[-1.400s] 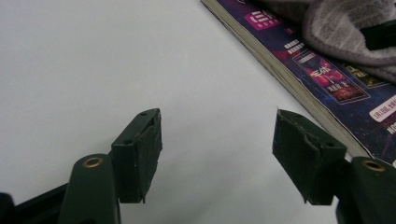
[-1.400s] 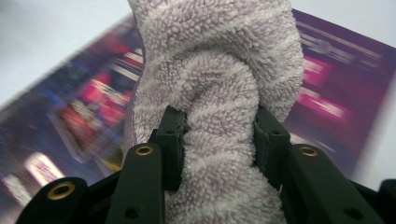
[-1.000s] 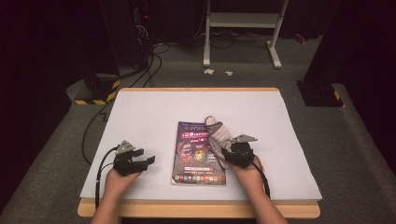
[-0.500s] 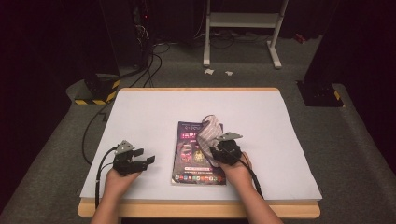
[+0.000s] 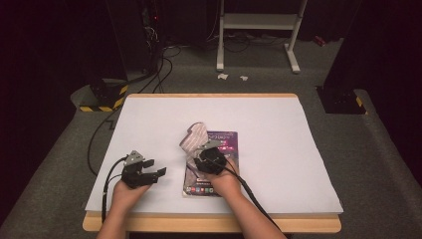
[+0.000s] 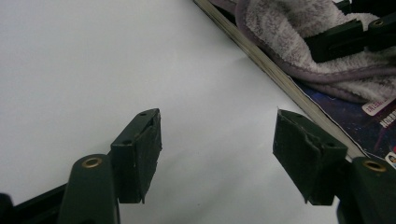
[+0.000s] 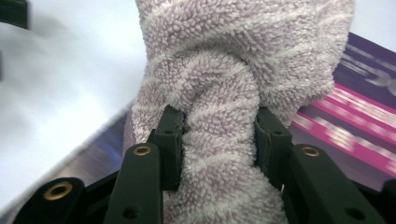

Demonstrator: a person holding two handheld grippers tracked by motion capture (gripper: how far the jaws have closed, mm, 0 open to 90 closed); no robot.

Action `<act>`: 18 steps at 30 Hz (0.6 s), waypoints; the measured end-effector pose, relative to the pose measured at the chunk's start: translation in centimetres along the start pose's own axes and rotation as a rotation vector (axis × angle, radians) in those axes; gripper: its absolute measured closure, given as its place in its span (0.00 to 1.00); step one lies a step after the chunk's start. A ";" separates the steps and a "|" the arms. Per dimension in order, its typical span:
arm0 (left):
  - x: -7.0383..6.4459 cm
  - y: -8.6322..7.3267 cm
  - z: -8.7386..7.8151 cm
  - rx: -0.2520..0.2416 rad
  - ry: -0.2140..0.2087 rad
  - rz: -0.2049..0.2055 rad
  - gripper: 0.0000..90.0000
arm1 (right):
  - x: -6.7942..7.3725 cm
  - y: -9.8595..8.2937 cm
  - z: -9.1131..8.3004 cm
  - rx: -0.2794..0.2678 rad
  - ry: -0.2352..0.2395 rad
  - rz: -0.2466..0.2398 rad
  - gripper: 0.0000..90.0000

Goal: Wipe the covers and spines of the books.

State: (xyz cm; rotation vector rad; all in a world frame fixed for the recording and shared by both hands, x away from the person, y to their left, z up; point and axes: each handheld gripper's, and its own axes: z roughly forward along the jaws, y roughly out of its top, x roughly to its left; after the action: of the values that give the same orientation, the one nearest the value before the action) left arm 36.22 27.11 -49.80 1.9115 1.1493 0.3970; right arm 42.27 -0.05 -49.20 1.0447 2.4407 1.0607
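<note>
The right gripper [image 7: 217, 140] now squeezes the towel [image 7: 243, 70] and has dragged it left across the book [image 5: 219, 149] (wiping, probably). The left gripper [image 6: 217, 158] waits open.

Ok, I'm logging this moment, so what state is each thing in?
Left claw: open, empty, low over the white table cover.
Right claw: shut on the cloth.
Pale purple striped terry cloth: bunched, pinched, over the magazine.
Purple glossy magazine: closed, lying flat.
</note>
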 end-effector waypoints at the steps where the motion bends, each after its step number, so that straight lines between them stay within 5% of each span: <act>1: 0.0 0.0 0.0 0.002 0.003 0.001 0.36 | 0.3 0.2 0.2 0.000 0.006 -0.008 0.67; 9: 0.0 -0.1 -0.1 -0.003 0.013 0.007 0.35 | 0.4 0.2 0.2 0.005 0.005 -0.008 0.66; 18: 0.2 -0.1 -0.2 -0.006 0.028 0.005 0.34 | -3.4 -2.6 -2.9 0.004 -0.061 0.054 0.66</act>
State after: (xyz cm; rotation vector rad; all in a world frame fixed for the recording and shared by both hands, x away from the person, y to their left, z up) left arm 36.15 27.37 -49.79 1.9091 1.1609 0.4305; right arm 41.94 -5.20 -49.16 1.1333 2.3805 1.0255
